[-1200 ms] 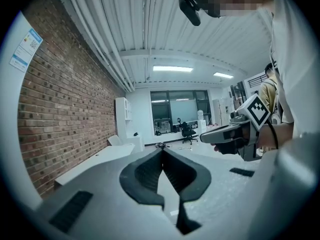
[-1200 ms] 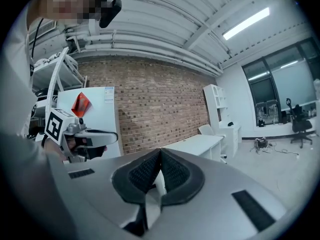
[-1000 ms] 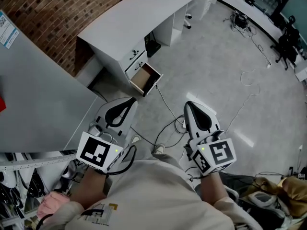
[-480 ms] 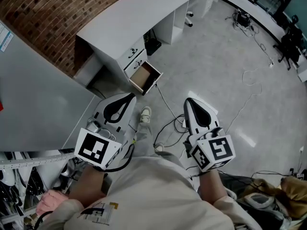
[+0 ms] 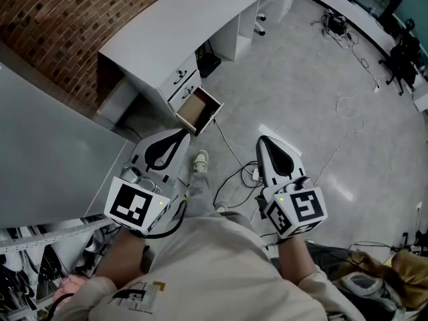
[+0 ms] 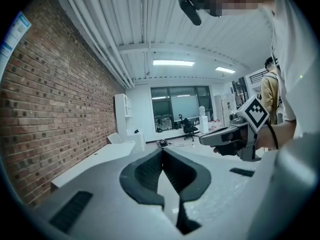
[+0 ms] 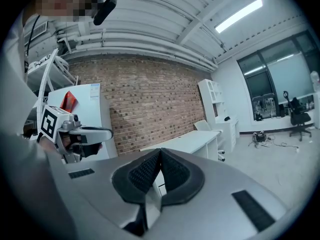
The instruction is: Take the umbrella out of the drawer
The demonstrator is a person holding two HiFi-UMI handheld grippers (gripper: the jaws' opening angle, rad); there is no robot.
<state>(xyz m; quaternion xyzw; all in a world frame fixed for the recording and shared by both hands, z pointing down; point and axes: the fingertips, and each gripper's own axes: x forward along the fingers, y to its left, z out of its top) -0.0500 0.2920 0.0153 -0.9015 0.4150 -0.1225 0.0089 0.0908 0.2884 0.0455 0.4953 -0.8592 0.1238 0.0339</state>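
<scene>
- While both grippers hung at the near side of the room, the left gripper (image 5: pixel 179 136) had its dark pads pressed together at the tips, with nothing between them.
- Its partner, the right gripper (image 5: pixel 263 143), likewise had its jaws closed tip to tip on nothing, as its own view showed.
- Both pointed toward the far side, side by side and apart from each other. The left one pointed toward the white desk (image 5: pixel 180 29), the right one over bare grey floor (image 5: pixel 301 92).
- One drawer (image 5: pixel 198 110) stood pulled out of the desk at its near right end, its brown inside open to the head view.
- Whether the umbrella lay in that drawer could not be told, since the inside showed only as a brown patch too small to read.
- That open drawer lay beyond the left gripper's tips and slightly to their right, well apart from them. It lay to the far left of the right gripper's tips, farther off still.
- Behind the desk at the far left ran a brick wall (image 5: pixel 60 12), and a plain grey panel (image 5: pixel 47 159) stood just left of the left gripper.
- Between the grippers a pale shoe (image 5: pixel 200 161) stood on the floor, and dark cables (image 5: pixel 231 154) lay across the floor between the drawer and the right gripper.
- At the near edge of the head view was the person's cream top (image 5: pixel 214 266).
</scene>
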